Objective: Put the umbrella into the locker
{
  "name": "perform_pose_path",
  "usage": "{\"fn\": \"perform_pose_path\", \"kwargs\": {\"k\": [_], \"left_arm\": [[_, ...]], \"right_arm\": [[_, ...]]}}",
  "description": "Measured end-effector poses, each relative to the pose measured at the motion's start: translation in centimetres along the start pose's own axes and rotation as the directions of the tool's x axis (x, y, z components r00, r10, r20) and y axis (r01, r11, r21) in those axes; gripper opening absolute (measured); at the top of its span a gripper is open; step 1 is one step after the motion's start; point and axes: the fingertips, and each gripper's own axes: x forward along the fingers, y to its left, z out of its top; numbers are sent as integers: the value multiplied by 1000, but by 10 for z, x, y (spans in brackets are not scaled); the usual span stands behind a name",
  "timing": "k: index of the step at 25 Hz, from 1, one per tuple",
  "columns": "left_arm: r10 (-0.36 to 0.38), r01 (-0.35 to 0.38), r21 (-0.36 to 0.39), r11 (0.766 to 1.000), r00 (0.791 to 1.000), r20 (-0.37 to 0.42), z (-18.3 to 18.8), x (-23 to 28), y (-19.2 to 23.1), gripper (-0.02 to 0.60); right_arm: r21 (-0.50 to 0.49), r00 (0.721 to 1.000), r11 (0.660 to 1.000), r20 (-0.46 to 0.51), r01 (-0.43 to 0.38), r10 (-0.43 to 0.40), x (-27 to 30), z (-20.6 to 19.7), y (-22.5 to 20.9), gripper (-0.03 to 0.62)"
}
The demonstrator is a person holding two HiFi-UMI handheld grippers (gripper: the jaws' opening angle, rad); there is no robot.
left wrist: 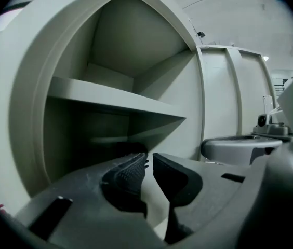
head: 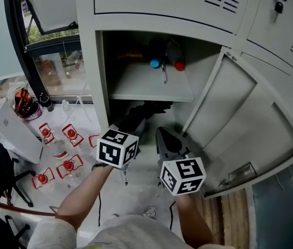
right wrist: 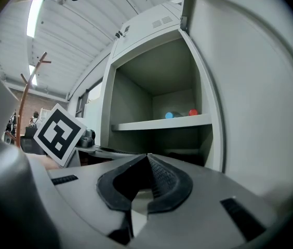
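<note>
Inside, the dark umbrella (head: 156, 108) is seen lying in the locker's (head: 87, 61) lower compartment under the shelf (head: 146, 85), just beyond the left claw (left wrist: 149, 161), whose jaws are held narrowly apart and empty, while the right claw (right wrist: 147, 158) is closed on nothing.

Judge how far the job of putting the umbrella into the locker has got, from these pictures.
Done: the locker door stands open, and a dark thing, probably the umbrella, lies under the shelf. In hand: nothing. The left tool is nearly closed and empty, and the right tool is shut and empty. Left: perhaps closing the door.
</note>
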Motion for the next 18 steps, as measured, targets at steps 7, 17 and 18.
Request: {"fn": "perform_pose_path", "kwargs": {"k": [7,17,18], "left_arm": [[30,-30,-2,1000,999,46,1,-23,-2,29],[32,-24,-66,998,992,124,-5,-47,-3,17],[33,-24,-71,997,991,133,-4,-49,-2,17]], "right_arm": [[-26,1000,1000,7,-10,11,-1,3,6,3],[-44,999,998,29,-42,44,-3,5,16,3],[-48,999,998,27,-45,47,-4,4,17,3]]}}
